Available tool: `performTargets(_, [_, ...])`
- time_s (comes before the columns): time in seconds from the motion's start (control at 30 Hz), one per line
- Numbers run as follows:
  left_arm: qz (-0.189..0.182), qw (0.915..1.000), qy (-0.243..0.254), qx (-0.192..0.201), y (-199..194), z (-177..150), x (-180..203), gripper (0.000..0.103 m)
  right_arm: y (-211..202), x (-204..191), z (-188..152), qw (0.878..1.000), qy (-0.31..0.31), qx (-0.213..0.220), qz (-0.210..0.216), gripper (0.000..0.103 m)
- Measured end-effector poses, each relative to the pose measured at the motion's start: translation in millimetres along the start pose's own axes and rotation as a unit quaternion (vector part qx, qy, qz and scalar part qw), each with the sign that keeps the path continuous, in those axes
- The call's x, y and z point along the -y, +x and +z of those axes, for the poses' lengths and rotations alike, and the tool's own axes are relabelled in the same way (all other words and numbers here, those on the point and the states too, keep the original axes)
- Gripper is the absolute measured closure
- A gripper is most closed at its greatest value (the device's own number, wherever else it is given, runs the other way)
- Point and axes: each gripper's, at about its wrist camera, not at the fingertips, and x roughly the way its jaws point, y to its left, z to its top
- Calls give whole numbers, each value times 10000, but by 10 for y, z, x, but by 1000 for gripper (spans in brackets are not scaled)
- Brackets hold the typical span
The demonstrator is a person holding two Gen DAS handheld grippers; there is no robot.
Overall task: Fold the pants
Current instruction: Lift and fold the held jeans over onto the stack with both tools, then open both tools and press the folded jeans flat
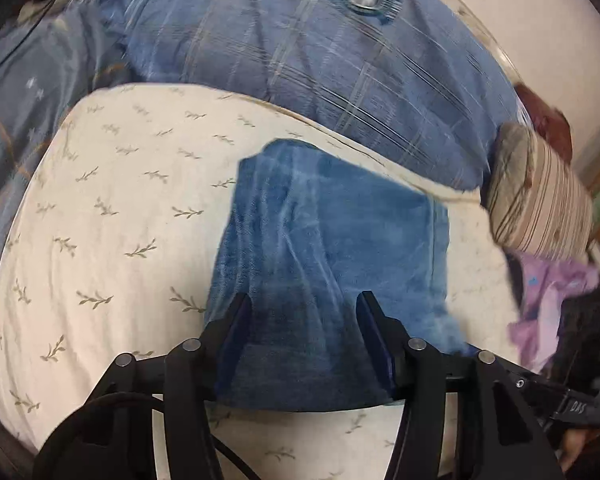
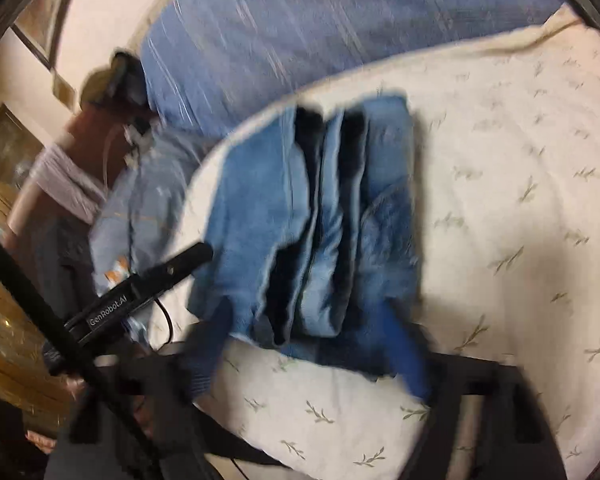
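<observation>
While the folded pants (image 1: 324, 240) sit as a blue denim stack on the leaf-print sheet (image 1: 112, 208), the left gripper (image 1: 304, 312) straddles their near edge, jaws spread, denim between them (pad contact unclear). The right gripper (image 2: 312, 320) is blurred, jaws wide apart either side of the stack's layered end. Plaid pillow (image 1: 300, 60) at 12 o'clock.

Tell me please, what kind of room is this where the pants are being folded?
Most likely a bedroom. The folded blue denim pants lie on a cream bedsheet printed with small leaf sprigs, and a blue plaid quilt and a striped cylindrical bolster pillow lie behind.
</observation>
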Motion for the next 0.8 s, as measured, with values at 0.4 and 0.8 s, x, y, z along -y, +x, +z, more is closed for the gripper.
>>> performTargets(0.4, [99, 9976, -189, -659, 709, 927, -130, 38, 481, 47, 984, 9956, -460, -537, -622, 15])
performTargets(0.8, [-360, 9943, -638, -778, 983, 882, -352, 61, 837, 587, 970, 9950, 412, -814, 415, 34])
